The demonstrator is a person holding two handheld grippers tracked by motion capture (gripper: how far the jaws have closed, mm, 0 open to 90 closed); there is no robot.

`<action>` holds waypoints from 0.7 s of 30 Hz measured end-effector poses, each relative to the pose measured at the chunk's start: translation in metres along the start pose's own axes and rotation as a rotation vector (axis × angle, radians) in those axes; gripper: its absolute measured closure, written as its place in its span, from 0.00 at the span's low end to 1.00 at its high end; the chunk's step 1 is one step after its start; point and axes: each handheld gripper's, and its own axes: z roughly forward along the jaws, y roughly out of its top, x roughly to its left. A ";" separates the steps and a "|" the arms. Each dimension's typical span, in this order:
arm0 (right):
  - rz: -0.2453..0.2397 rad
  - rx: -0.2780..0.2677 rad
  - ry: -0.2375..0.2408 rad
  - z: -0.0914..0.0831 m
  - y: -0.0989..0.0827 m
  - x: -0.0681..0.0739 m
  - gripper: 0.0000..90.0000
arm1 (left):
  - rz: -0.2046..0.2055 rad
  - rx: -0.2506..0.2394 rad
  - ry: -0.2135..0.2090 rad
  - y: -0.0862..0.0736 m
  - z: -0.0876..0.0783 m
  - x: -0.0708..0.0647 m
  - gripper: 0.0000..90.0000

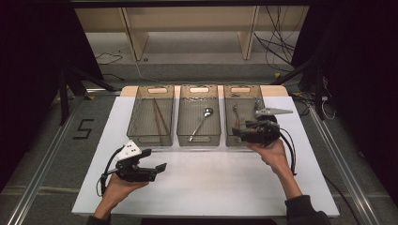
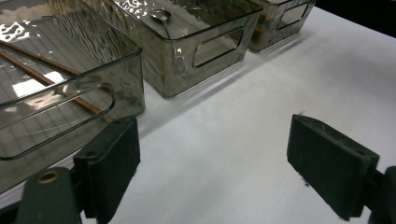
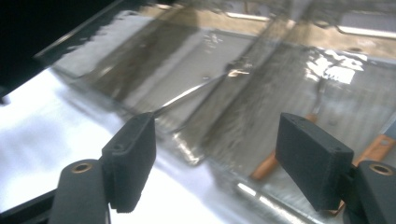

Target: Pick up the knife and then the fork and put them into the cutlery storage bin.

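My left tool point(image 1: 162, 167) sits lowest in the high view, at lower left over the bare white counter point(image 1: 211, 187). Its jaws stand released with nothing between them, as the left gripper view confirms.

Proceeding left to right across the upper middle of the frame:

1. Left bin point(image 1: 151, 117): holds a pair of brown chopsticks point(image 1: 159, 117) lying lengthwise. Risk: low; no tool is near it.
2. Middle bin point(image 1: 199, 117): holds a metal spoon point(image 1: 202, 123), bowl toward the far end. Risk: in the right gripper view my right tool's jaws point across toward this bin, so a careless sweep could clip the wall between the bins and shift both.
3. Right bin point(image 1: 241, 117): holds wooden-handled utensils point(image 3: 266, 165) lying near its front wall; what heads they carry I cannot tell. My right tool point(image 1: 237, 134) is at this bin's near rim, jaws spread wide and empty.

Hazards, by my judgement:

- The jaws are wide apart beside a thin, clear wall. Moving sideways could catch the rim and drag or tip the bin.
- The right gripper view is blurred, so jaw position relative to the handles is uncertain; closing now could pinch a utensil again.
- The trailing cable at right could snag on the bin's corner.
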 end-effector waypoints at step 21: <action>-0.100 -0.139 0.118 -0.052 -0.096 0.048 0.25 | 0.004 -0.031 -0.042 -0.009 0.004 -0.009 0.19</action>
